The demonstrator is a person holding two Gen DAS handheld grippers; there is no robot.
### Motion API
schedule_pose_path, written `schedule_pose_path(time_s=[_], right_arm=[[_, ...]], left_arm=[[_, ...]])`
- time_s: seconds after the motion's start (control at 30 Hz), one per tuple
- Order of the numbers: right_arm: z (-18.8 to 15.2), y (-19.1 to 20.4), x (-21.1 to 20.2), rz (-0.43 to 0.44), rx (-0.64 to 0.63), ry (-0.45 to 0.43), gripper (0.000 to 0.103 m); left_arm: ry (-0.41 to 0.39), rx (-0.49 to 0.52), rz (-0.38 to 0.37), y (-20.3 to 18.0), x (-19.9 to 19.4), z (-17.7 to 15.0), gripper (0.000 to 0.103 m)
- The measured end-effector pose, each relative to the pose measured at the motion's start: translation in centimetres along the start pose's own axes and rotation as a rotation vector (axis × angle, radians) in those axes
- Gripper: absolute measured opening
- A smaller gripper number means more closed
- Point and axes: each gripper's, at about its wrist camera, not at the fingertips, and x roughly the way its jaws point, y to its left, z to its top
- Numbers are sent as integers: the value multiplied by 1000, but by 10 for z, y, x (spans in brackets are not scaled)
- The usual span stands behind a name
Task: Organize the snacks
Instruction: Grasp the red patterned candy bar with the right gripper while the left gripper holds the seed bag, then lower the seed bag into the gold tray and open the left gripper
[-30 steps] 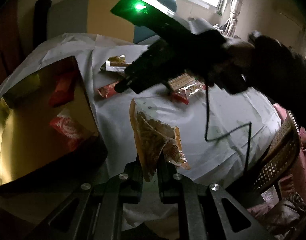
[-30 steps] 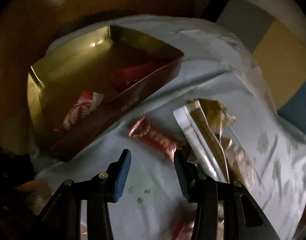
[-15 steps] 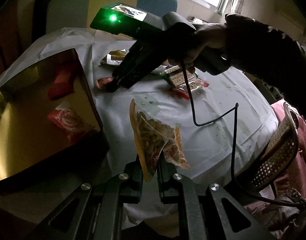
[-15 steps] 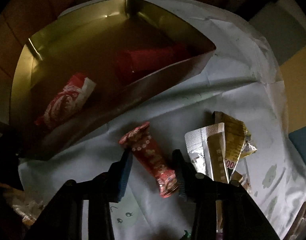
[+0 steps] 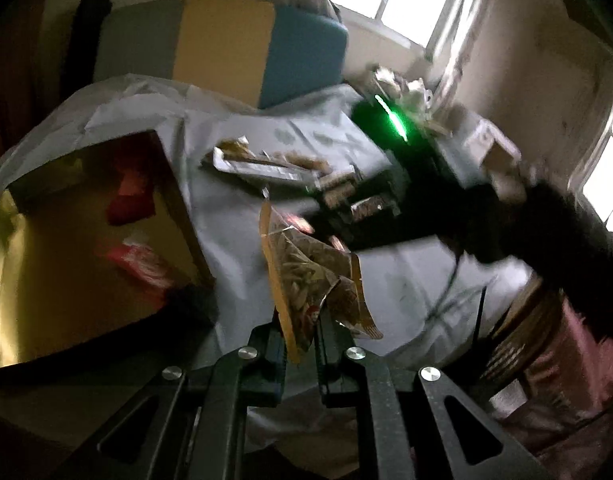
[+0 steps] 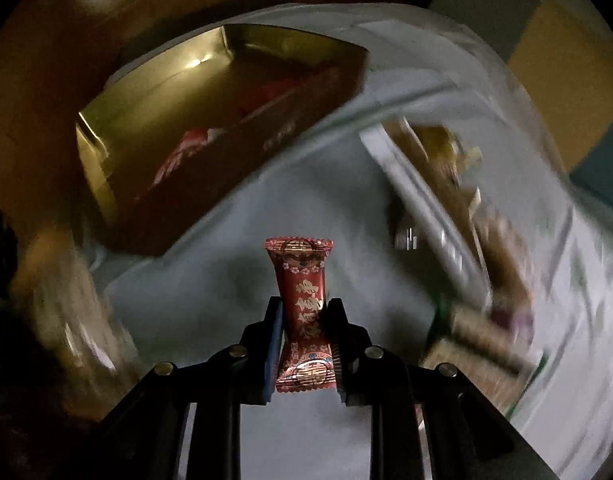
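Left tool pinches a crinkly clear snack bag; right tool pinches a glossy red wrapper.

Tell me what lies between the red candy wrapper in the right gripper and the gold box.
In the right wrist view, only bare pale tablecloth separates the red candy wrapper from the gold box.

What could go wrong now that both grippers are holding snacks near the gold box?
The left hand-held gripper pinches only the bottom corner of the orange snack bag, so the bag could flop or slip out. The right hand-held gripper squeezes the red candy at its middle, which might crush it. Both head for the gold box, so they could bump.
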Motion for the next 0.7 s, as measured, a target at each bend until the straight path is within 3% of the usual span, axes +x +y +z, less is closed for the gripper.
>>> schedule_pose_path(time_s=[0.1,0.27,0.47,0.7], right_arm=[[-22,2,-3,9,60,-5,22],[-35,13,6,-13,82,0,22],[-37,21,8,-54,65,-12,22],[-43,36,9,-53,68,-28,22]], left_arm=[[-68,-46,27,16,-25,13,11],[-158,-88,146,49,-54,40,12],[-138,-134,290,93,-34,72,12],[-84,-367,290,157,14,103,13]])
